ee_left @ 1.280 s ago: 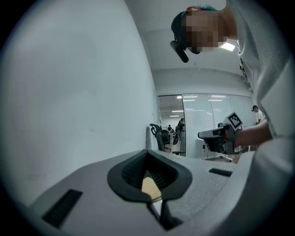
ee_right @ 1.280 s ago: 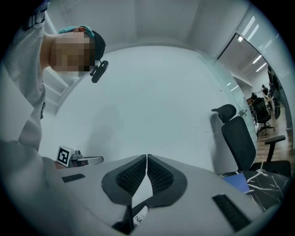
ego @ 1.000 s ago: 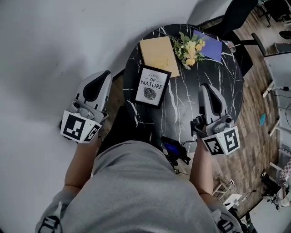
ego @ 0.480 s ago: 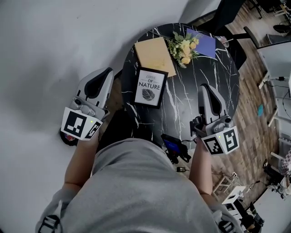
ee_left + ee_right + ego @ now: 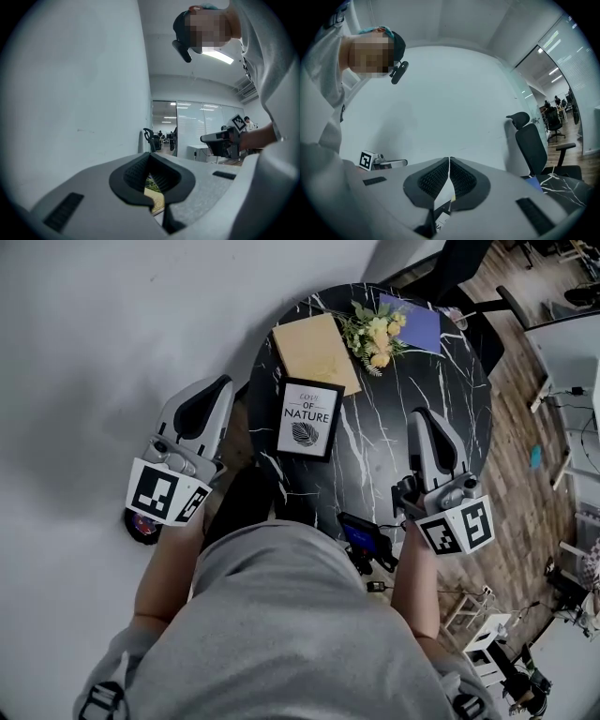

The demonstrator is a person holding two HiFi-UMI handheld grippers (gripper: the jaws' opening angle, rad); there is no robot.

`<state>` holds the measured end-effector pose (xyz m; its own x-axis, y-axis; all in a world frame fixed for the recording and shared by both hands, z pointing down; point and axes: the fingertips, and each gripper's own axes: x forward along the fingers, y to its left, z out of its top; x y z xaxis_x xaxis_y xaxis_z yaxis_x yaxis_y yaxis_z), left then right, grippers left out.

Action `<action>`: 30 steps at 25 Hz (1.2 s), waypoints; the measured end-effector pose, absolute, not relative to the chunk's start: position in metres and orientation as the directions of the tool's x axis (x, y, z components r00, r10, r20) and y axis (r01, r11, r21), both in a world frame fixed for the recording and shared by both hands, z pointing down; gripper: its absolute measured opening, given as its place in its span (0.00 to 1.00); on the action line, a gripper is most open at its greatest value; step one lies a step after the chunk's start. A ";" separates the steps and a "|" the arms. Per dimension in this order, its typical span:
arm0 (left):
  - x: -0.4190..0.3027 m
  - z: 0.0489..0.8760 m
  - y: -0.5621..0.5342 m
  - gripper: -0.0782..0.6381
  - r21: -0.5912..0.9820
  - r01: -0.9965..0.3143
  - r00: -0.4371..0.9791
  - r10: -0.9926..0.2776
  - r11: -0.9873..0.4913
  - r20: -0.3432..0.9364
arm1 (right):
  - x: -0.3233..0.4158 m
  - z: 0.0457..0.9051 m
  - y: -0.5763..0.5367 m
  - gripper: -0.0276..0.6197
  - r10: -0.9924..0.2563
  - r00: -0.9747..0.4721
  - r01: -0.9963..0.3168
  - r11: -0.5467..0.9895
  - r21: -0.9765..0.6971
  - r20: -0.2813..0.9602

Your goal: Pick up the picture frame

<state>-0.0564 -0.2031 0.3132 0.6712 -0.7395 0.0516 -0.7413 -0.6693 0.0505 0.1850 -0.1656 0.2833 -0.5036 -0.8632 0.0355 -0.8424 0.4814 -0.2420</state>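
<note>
Pic frame (image 5: 307,418) print reads "LOVE OF NATURE"; no other legible txt.

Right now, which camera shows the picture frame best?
The head view: the picture frame lies whole on the black table, its print readable. The right gripper view catches only a sliver of the frame low in the picture; the left gripper view shows none of it.

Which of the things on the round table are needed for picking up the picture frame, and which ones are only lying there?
Needed for the job:
picture frame
left gripper
right gripper

Only lying there:
tan book
yellow flowers
purple notebook
</note>
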 end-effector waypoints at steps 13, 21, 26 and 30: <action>-0.062 0.316 -0.211 0.12 0.054 -0.741 0.672 -0.738 -0.670 0.063 | 0.179 0.290 -0.177 0.09 -0.857 -0.512 -0.841 0.486 -0.238 0.060; -0.064 0.328 -0.210 0.12 0.065 -0.746 0.666 -0.741 -0.663 0.082 | 0.184 0.319 -0.184 0.09 -0.848 -0.516 -0.843 0.477 -0.247 0.124; -0.071 0.333 -0.212 0.12 0.069 -0.757 0.654 -0.751 -0.650 0.094 | 0.181 0.344 -0.192 0.09 -0.823 -0.539 -0.831 0.482 -0.279 0.182; -0.076 0.337 -0.211 0.12 0.072 -0.766 0.643 -0.758 -0.639 0.108 | 0.180 0.361 -0.197 0.09 -0.809 -0.546 -0.828 0.483 -0.284 0.217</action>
